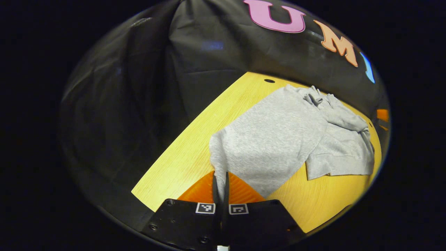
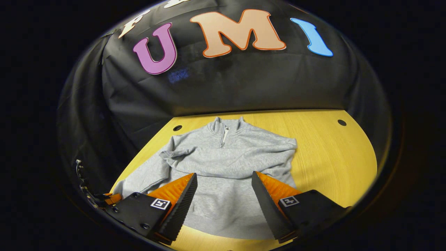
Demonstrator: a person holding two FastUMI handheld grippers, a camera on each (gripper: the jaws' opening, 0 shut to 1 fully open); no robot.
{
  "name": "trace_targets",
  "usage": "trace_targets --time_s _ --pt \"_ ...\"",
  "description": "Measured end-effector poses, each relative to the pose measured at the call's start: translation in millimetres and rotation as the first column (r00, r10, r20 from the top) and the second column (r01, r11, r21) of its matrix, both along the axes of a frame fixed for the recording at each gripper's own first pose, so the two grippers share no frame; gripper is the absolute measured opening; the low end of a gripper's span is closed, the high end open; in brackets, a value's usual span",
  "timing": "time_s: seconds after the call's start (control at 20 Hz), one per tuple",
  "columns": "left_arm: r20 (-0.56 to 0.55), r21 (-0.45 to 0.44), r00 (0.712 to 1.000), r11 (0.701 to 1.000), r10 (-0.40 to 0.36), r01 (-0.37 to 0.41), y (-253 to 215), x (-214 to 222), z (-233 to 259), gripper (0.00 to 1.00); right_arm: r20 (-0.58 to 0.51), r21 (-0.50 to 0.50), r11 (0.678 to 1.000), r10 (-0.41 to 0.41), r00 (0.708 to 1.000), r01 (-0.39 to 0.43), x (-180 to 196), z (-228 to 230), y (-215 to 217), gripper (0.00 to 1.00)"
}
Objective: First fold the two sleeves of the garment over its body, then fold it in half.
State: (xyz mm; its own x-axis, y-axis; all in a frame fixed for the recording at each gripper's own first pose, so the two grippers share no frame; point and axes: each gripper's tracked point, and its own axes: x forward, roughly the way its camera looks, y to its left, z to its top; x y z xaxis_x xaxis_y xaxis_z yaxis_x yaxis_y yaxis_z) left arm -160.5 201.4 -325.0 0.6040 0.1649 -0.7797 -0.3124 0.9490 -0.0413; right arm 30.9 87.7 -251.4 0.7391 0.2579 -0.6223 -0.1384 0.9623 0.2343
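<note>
Left gripper (image 1: 220, 181) pinches the grey sweatshirt's (image 2: 223, 164) sleeve cuff beside its hem; right gripper (image 2: 224, 190) hovers spread above the hem. 1 sleeve lies folded; next, carry this cuff across the body.

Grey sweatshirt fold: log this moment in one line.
left gripper: shut on sweatshirt cuff | right gripper: open above hem | right sleeve: folded over | table

Garment (image 2: 223, 167) flat on table (image 2: 331, 157)
</note>
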Motion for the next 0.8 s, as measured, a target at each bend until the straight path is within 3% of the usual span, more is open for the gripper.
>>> trace_targets --time_s 0.1,0.35,0.8 --pt "0.004 -0.04 1.0 0.999 0.017 -0.016 -2 3 8 0.0 -0.001 0.008 1.0 -0.019 1.0 0.019 -5 -3 -14 0.98" --pt "0.072 -0.004 0.997 1.0 -0.006 0.007 0 38 42 0.0 -0.019 0.025 0.997 -0.076 0.997 0.076 -19 -8 -45 0.98" --pt "0.268 0.021 0.962 0.999 -0.046 0.042 -3 126 122 0.0 -0.007 0.05 0.987 -0.153 0.988 0.153 -36 -1 -79 0.98"
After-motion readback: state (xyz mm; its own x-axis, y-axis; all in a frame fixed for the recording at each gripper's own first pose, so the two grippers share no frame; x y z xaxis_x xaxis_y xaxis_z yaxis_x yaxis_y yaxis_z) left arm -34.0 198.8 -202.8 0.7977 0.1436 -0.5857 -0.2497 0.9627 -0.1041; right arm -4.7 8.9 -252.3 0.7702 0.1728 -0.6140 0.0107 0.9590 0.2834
